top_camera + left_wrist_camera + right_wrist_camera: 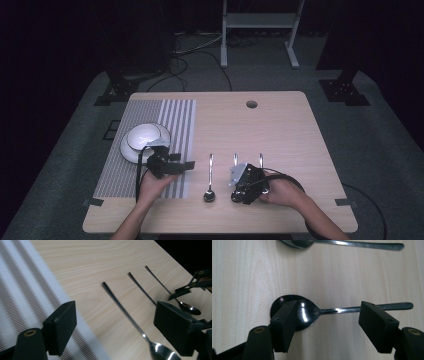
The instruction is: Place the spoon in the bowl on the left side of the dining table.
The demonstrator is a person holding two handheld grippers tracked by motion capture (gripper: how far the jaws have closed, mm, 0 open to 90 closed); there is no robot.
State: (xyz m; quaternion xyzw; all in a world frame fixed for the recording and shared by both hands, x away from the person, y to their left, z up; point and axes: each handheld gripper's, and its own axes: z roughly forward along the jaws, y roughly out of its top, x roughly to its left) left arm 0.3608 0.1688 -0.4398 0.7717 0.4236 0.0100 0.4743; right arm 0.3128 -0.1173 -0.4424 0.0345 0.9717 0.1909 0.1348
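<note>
Your right gripper (324,325): jaws spread wide, nothing clamped, straddling the middle spoon (312,312) that lies flat on the worktop (249,272), bowl by one jaw, handle past the other. Your left gripper (112,325): jaws wide apart, empty, low over the edge of the striped mat (22,287). Left spoon (130,317): just beside it. Third spoon (175,298): farther off. White bowl (145,136) on plate (131,152): on the mat.

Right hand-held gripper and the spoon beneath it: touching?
Cannot tell. In the right gripper view the right hand-held gripper straddles the middle spoon with open jaws; any gap is unclear.
</note>
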